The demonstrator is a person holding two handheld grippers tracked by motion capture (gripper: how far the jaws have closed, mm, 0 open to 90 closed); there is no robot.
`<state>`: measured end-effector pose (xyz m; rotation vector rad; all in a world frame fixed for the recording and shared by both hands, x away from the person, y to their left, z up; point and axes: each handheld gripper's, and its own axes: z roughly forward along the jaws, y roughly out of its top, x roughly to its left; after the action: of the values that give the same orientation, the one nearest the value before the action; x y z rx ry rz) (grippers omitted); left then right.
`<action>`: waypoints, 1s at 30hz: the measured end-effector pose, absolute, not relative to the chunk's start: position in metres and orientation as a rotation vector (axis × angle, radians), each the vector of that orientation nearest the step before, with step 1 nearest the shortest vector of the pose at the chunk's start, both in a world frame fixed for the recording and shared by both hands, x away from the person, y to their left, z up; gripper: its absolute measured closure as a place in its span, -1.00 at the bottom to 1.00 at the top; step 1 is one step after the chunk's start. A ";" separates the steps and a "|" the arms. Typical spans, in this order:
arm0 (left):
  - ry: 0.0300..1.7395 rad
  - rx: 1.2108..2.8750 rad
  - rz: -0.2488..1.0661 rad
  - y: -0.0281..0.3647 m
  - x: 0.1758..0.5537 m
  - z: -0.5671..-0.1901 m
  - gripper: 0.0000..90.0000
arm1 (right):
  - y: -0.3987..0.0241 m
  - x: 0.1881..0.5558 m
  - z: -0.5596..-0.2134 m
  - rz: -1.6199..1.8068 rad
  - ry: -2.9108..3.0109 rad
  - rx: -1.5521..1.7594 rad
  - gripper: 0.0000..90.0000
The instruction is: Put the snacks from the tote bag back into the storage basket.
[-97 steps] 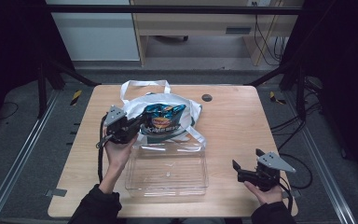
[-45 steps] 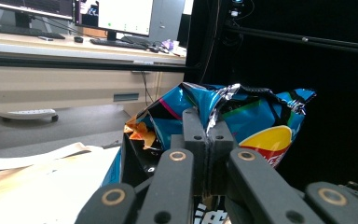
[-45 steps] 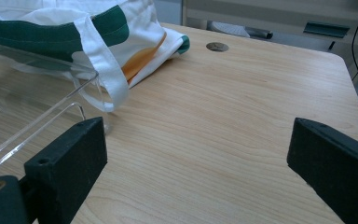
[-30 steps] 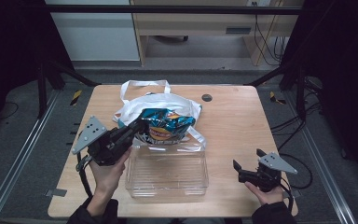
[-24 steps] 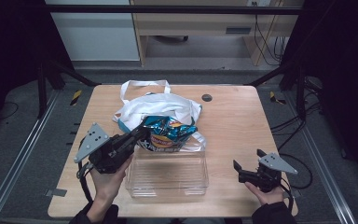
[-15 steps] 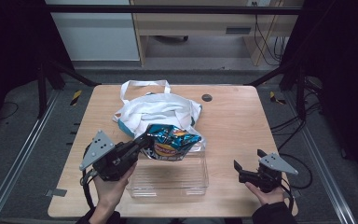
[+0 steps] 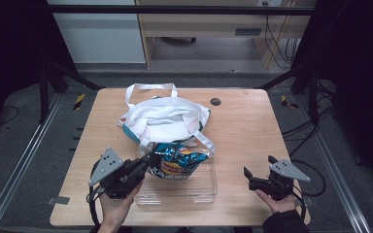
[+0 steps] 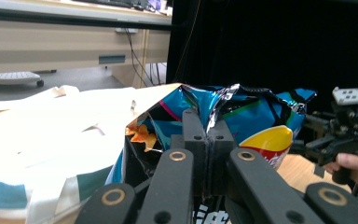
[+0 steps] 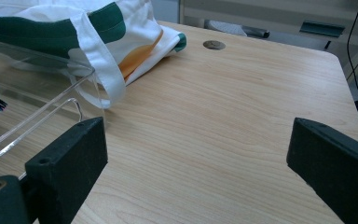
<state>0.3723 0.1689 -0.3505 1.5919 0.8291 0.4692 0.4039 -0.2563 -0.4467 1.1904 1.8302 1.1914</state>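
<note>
The left gripper (image 7: 148, 162) is clamped on the crisp packet (image 7: 178, 164), already out of the tote bag (image 7: 162, 116) and hanging over the clear tray (image 7: 209, 187), release seemingly remaining, while the right gripper (image 7: 252, 180), beside the tray, sits with jaws apart.

- Chip bag (image 7: 178, 164): crinkled blue foil with a yellow-and-red logo, lying roughly level, its near edge pinched between the left gripper's (image 7: 151, 160) closed jaws, over the bin.
- Bin (image 7: 199, 188): clear plastic, open-topped, just beyond that gripper's tips.
- Tote (image 7: 162, 116): white cloth with teal trim, slumped behind the bin.
</note>
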 end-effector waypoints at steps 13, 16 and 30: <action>0.850 1.663 0.446 0.157 0.370 -0.373 0.98 | -0.256 0.404 -0.447 1.191 1.831 1.192 -0.88; 0.863 1.666 0.447 0.158 0.370 -0.376 0.98 | -0.256 0.404 -0.447 1.190 1.832 1.192 -0.88; 0.958 1.664 0.460 0.163 0.374 -0.382 0.97 | -0.256 0.404 -0.447 1.186 1.834 1.199 -0.88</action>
<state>0.3743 0.1634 -0.3823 1.6645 0.9579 0.4605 0.4039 -0.2561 -0.4471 1.1993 1.8340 1.1861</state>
